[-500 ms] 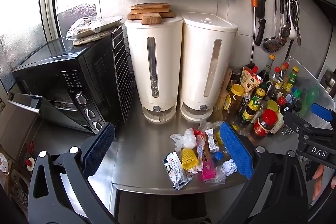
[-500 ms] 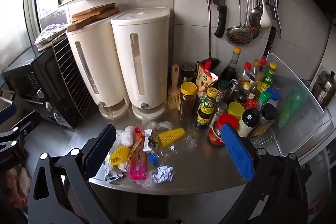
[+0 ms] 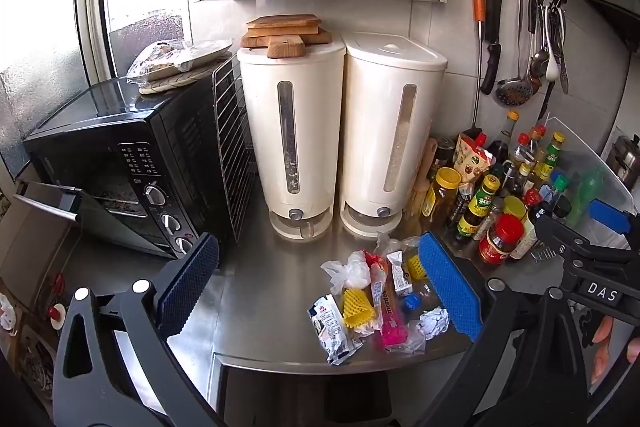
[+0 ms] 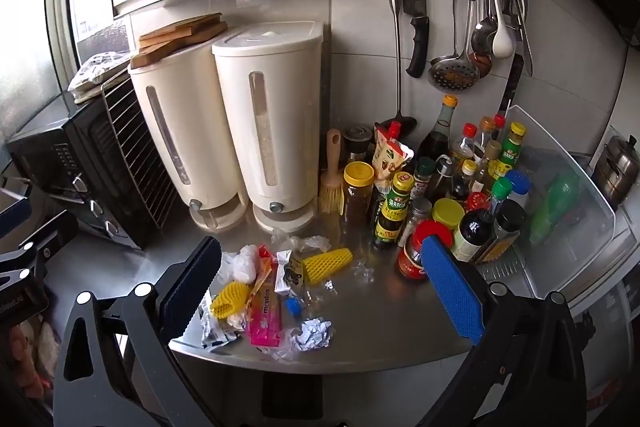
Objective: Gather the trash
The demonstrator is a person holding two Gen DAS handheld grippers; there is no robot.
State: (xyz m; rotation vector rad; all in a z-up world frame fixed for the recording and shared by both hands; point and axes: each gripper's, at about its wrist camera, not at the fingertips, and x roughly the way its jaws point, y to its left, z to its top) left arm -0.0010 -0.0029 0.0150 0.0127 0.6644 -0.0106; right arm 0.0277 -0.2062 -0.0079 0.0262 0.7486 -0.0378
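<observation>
From the left wrist, my left tool (image 3: 318,281) has barely shifted in the last half second; its pads stay wide apart and empty, so nothing is collected yet. The trash pile (image 3: 380,303) lies near the desk's (image 3: 280,267) front edge.

From the right wrist, my right tool (image 4: 320,287) hovers likewise apart over the wrappers: yellow foam nets (image 4: 326,265), pink Mentos wrapper (image 4: 264,307), crumpled paper (image 4: 312,333).

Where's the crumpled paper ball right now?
In the right wrist view, the crumpled paper ball lies near the counter's front edge, just right of the pink Mentos wrapper.
</observation>
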